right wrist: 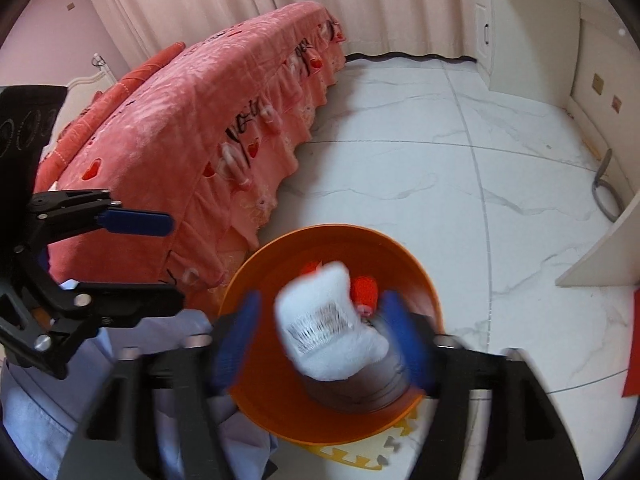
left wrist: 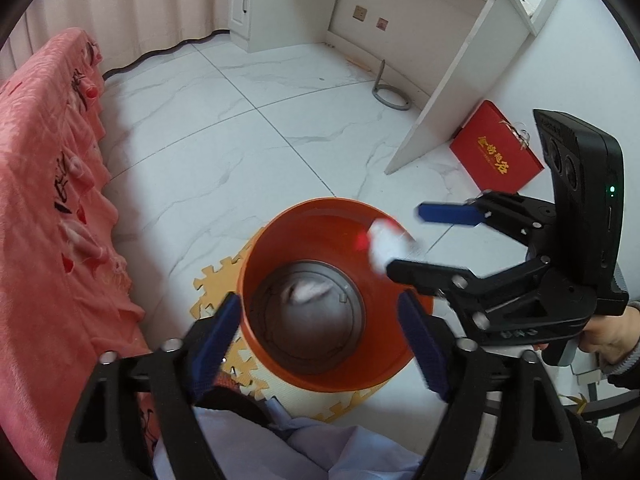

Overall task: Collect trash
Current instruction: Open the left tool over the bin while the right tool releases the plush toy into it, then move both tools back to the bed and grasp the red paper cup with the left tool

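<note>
White crumpled wrapper (right wrist: 334, 320) falls into orange bin (right wrist: 416, 272).

Both views are evenly and brightly lit by soft, diffuse light; shadows are faint. Fisheye distortion bends the floor tile lines (left wrist: 256, 108) and darkens the corners into a black vignette. Motion blur smears the white trash item (right wrist: 332, 320) and the right gripper (right wrist: 332, 332) fingers; background detail stays reasonably sharp. Mild glare marks the orange bin (left wrist: 280, 232) wall.
</note>
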Available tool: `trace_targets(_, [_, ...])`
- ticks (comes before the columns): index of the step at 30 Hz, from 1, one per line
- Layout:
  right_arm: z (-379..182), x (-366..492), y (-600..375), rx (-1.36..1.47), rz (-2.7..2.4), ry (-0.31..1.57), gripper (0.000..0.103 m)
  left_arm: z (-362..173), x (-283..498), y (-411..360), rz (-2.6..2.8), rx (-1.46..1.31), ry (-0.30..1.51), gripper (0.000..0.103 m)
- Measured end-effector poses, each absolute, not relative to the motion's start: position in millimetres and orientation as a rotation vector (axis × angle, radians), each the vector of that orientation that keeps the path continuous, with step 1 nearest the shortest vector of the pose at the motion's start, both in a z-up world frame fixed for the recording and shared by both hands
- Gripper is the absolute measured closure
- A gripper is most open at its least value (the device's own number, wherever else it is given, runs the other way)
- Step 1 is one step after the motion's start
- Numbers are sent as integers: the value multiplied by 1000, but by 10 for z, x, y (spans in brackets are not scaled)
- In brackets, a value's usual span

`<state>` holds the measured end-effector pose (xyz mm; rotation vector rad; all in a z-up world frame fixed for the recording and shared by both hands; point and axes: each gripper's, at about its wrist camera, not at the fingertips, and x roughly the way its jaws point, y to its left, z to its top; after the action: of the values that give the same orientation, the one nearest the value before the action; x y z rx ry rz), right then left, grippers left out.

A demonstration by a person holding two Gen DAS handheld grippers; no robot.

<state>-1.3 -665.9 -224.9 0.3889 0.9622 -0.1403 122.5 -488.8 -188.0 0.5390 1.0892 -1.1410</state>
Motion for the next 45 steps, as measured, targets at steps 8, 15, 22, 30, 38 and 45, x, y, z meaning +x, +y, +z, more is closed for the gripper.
trace_targets(8, [-2091, -92, -6615, 386, -133, 942, 26, -1828, 1201, -4774, -1135, 533, 1075, 20])
trace_targets(15, [-1795, -158, -6445, 383, -97, 923, 25, -1638, 1151, -4555, -1106, 509, 1039, 14])
trace_targets(22, [-1418, -191, -6099, 354, -21, 885, 19, -1338, 1099, -4211, -1041, 488, 986, 9])
trace_targets(30, [-952, -193, -5624, 314, 77, 822, 14, -991, 978, -3709, -958, 427, 945, 9])
trace_targets(38, [-599, -52, -5000, 251, 225, 779, 14, -765, 860, -3020, -833, 351, 917, 8])
trace_targets(45, [-440, 188, -4289, 193, 371, 770, 14, -634, 828, -2258, -678, 260, 893, 8])
